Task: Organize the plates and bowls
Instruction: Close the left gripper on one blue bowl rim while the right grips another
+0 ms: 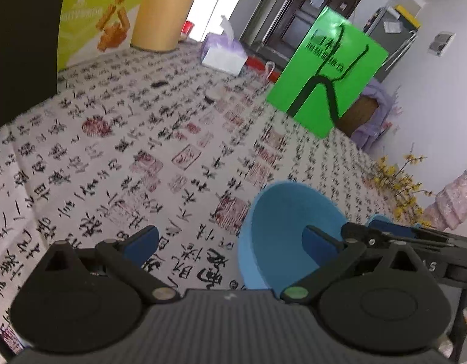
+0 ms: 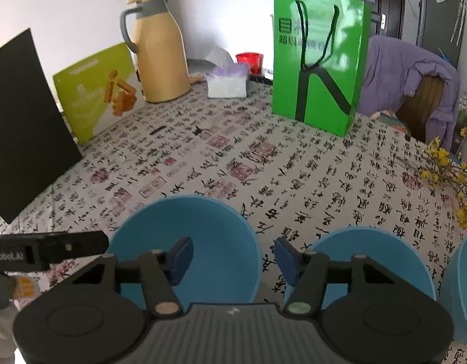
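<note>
Right wrist view, right gripper (image 2: 232,257) angled down, jaws apart astride blue bowl (image 2: 185,242) rim, left gripper (image 1: 230,242) unclenched.

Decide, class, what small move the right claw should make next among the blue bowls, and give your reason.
Probably ease the right claw down and close it on the right-hand rim of the left blue bowl. One finger is already over that bowl's inside and the other is outside its wall, so the rim lies between them, not yet pinched. The neighbouring bowl stands apart.
</note>
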